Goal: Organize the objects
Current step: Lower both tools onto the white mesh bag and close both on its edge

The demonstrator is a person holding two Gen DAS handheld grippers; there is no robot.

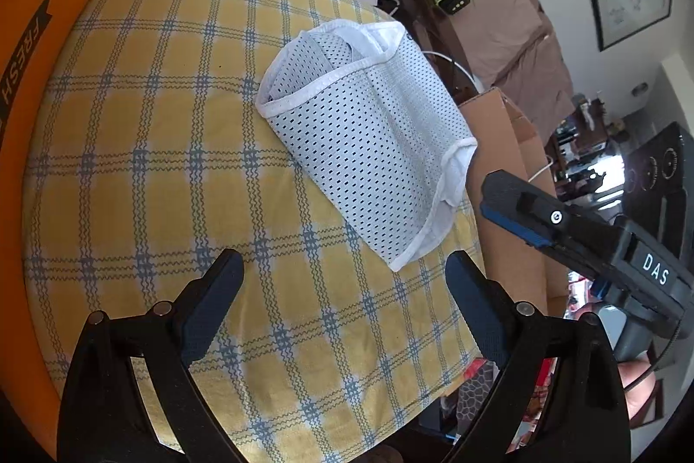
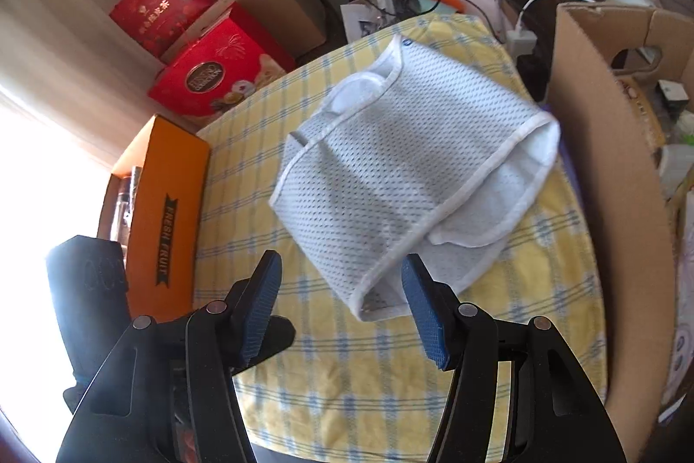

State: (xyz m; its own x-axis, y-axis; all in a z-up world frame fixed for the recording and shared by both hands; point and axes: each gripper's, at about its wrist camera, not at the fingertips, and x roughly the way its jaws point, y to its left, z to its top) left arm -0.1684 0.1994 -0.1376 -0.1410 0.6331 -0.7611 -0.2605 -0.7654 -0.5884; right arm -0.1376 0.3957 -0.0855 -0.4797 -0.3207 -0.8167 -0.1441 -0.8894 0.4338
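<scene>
Orange box (image 1: 47, 42) cut off at frame edge

A table under a yellow tablecloth with blue checks (image 1: 173, 176) carries a folded white mesh garment (image 1: 368, 155) near its far right corner. An orange "Fresh Fruit" box (image 2: 167, 220) stands along its left edge.

Folded white mesh garment (image 1: 364, 142) on checked tablecloth (image 1: 152, 159)

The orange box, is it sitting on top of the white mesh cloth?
No, the orange box stands at the table's edge, apart from the white mesh cloth.
</scene>
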